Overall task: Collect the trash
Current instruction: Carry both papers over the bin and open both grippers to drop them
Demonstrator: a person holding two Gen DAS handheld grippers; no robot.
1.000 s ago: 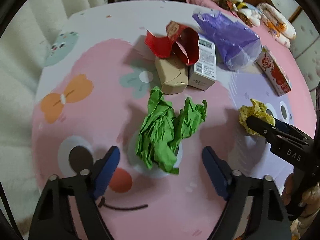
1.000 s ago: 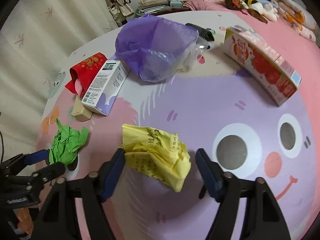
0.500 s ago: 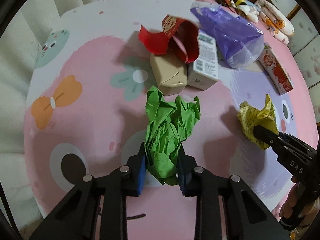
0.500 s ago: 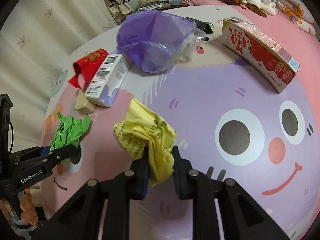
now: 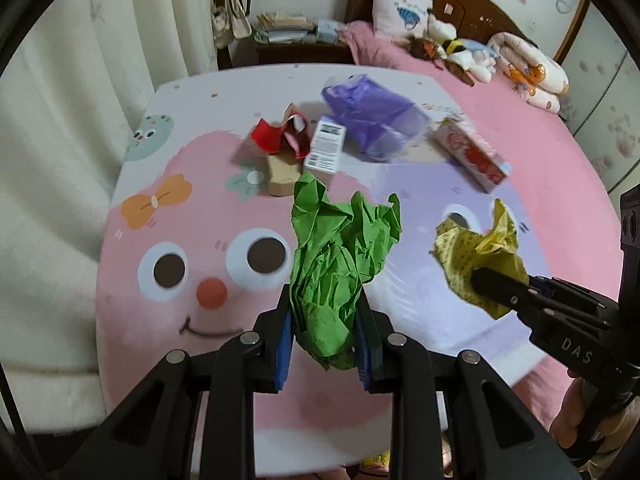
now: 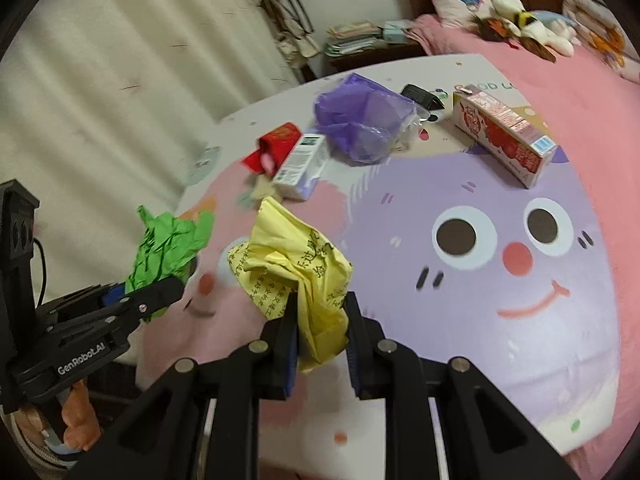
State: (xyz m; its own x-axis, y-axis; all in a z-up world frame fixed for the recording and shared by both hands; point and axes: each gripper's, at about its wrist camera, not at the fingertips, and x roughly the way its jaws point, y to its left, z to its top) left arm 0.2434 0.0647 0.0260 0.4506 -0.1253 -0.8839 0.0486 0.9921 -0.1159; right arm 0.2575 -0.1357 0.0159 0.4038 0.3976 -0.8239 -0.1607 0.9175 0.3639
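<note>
Both your tongs are loaded. Left gripper [image 5: 325,340] is clenched on the green paper wad [image 5: 340,264], right gripper [image 6: 320,346] is clenched on the yellow printed wad [image 6: 296,272]. Both wads look lifted clear of the cartoon-print bedspread [image 6: 500,320], over its near edge, side by side and apart.

Progress, my read: two pieces picked, nothing binned yet. Most of the pile is still out.

Left on the bedspread, toward the far edge:
- tan box [image 5: 282,174], touching the white carton [image 5: 326,148]
- red packet [image 5: 280,136], crumpled, just behind the tan box
- purple plastic bag [image 6: 368,120], slumped on its side, mouth loosely open. Can't tell what's inside; something clear pokes out at its right.
- strawberry carton [image 6: 504,136], lying flat toward the far right, apart from the rest
- small black item [image 6: 418,94] behind the bag, too small to identify

No bin visible in either view. The purple bag is the only candidate container, so I'd guess both wads go there.
</note>
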